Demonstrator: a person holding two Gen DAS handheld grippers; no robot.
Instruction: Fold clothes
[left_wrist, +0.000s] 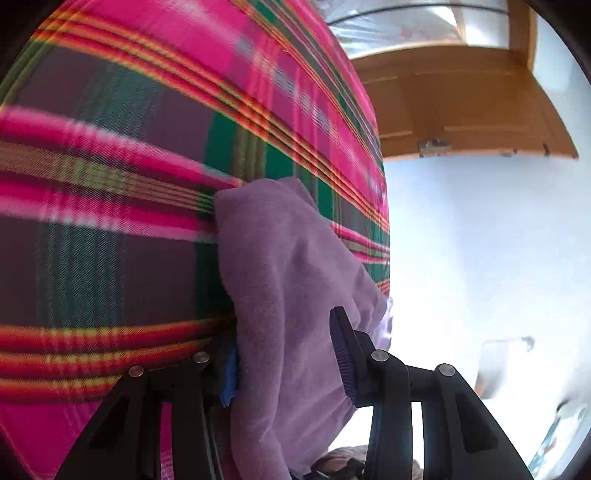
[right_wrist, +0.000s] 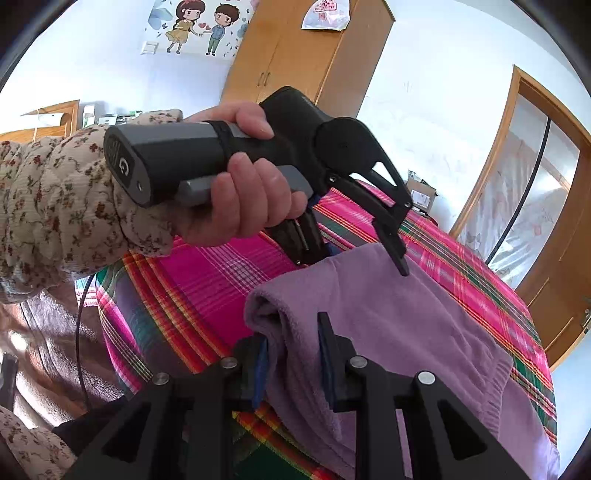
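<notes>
Left gripper (right_wrist: 364, 258) jaws parted around purple garment (right_wrist: 388, 325) at twelve o'clock, right gripper (right_wrist: 291, 365) pinching its folded edge at six o'clock, plaid bedspread (right_wrist: 221, 273) beneath

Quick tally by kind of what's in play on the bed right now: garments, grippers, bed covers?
Purple garment: 1
Grippers: 2, the left gripper and the right gripper
Plaid bed cover: 1
Total: 4
</notes>
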